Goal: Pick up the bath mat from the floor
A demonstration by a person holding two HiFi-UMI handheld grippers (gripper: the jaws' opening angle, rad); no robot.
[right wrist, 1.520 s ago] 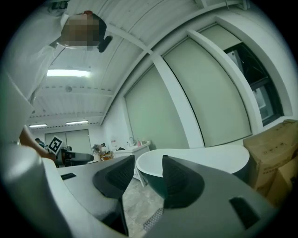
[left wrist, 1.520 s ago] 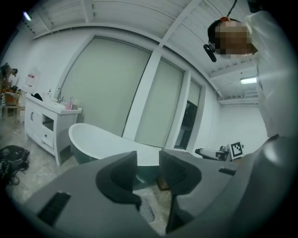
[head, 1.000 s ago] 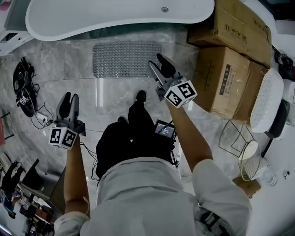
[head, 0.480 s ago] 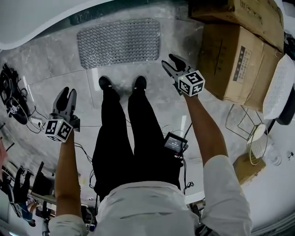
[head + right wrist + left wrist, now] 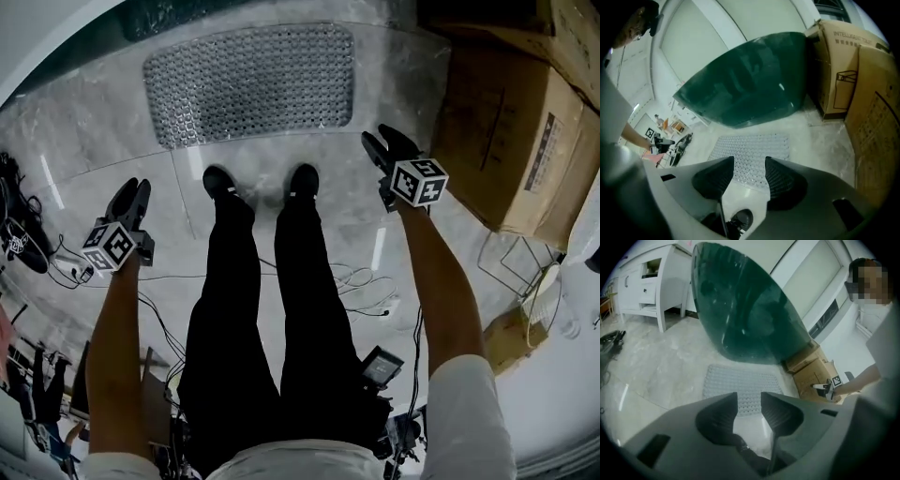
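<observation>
Status: approach phase, nothing gripped yet.

bath mat (image 5: pixel 248 84) = grey studded sheet, flat on the marble floor (image 5: pixel 94 141). Its long side is just beside the bathtub (image 5: pixel 740 310), near edge just ahead of the person's shoes (image 5: pixel 220 180). Shoes look clear of it.

left gripper (image 5: pixel 132 187): jaws apart, gap empty, only floor + mat seen thru it. Sits out beside the left leg, well apart from the mat's near-left corner.

right gripper (image 5: pixel 382 141): jaws apart, have just been opening, nothing btw them. Near the mat's near-right corner, not touching. cardboard boxes (image 5: pixel 525 141) are close on its outer side.

How I'd do the grab, IMO:
- Take the near long edge, one gripper per corner, roughly symmetric, so the mat lifts w/o folding on itself.
- Mat is thin + flat, so come in low: lower jaw slides along the floor under the lip, upper jaw on top, then close. A top-down pinch prob slips off the studs.
- Texture suggests a rubbery, maybe suction-type backing. Peel up from the near edge, don't yank straight up.
- Left has further to go than right, so bring it inward first and close both together.
- Right: keep clear of the boxes.
- Check in each gripper view that the pads bite the mat before lifting.
</observation>
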